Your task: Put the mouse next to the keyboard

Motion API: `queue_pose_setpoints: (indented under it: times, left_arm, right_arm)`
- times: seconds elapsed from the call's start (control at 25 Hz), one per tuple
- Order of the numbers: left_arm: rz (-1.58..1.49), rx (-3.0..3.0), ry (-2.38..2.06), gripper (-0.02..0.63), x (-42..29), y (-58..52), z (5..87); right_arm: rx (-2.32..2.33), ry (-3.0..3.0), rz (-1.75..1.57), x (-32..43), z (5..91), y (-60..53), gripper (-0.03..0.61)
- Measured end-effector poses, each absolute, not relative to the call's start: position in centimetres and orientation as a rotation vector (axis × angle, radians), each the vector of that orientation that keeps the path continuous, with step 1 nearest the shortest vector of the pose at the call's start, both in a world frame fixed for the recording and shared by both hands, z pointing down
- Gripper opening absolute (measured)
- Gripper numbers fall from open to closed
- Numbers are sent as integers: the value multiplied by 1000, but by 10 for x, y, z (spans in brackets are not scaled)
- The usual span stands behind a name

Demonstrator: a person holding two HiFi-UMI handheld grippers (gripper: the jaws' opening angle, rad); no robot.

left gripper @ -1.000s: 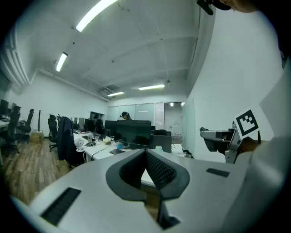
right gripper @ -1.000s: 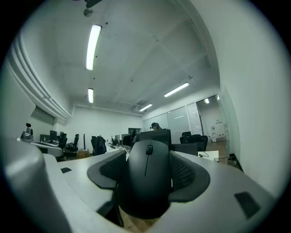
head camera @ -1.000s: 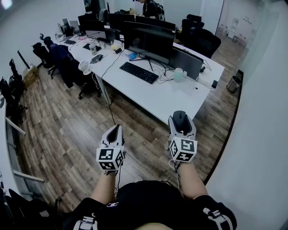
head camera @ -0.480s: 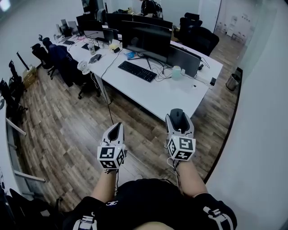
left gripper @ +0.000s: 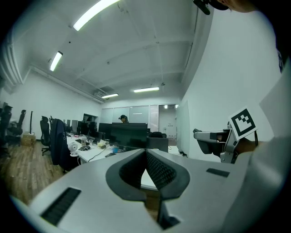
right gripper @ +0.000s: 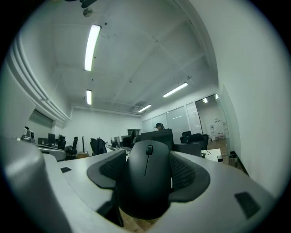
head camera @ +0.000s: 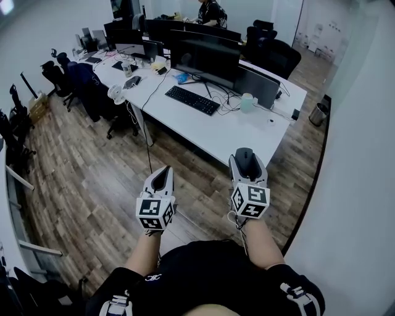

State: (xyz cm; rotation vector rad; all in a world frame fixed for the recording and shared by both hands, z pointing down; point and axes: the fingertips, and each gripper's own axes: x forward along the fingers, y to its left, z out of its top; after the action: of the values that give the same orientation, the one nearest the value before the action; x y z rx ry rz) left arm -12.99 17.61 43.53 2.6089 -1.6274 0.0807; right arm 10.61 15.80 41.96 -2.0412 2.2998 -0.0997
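Note:
A black mouse [right gripper: 146,176] fills the right gripper view, and my right gripper [right gripper: 148,175] is shut on it, one padded jaw on each side. In the head view the mouse [head camera: 245,159] is held in the air just short of the near edge of the white desk [head camera: 237,133]. The black keyboard [head camera: 192,100] lies on that desk in front of a dark monitor [head camera: 205,57], well beyond the mouse. My left gripper [head camera: 162,179] hangs over the wooden floor left of the right one, jaws closed together with nothing between them. The right gripper [left gripper: 213,140] shows at the right of the left gripper view.
A closed laptop [head camera: 254,84], a pale cup [head camera: 246,102] and loose cables sit on the desk right of the keyboard. Office chairs [head camera: 86,86] stand along the desk's left side. A bin [head camera: 319,114] stands at the far right. A person [head camera: 211,12] sits at the back.
Both grippers stay almost where they were over the floor; the whole view has shifted slightly. The mouse remains held in the right gripper.

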Motion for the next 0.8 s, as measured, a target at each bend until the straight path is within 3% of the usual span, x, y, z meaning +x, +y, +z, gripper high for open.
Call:
queue_pose_setpoints:
  times: [0.44, 0.8]
  left_arm:
    - [56, 2598, -1599, 12, -159, 137, 451]
    - [97, 2628, -1617, 12, -144, 33, 457]
  right_arm:
    - [-2061, 2295, -115, 79, 431, 120, 318]
    - [-2044, 2287, -152, 89, 450, 8, 318]
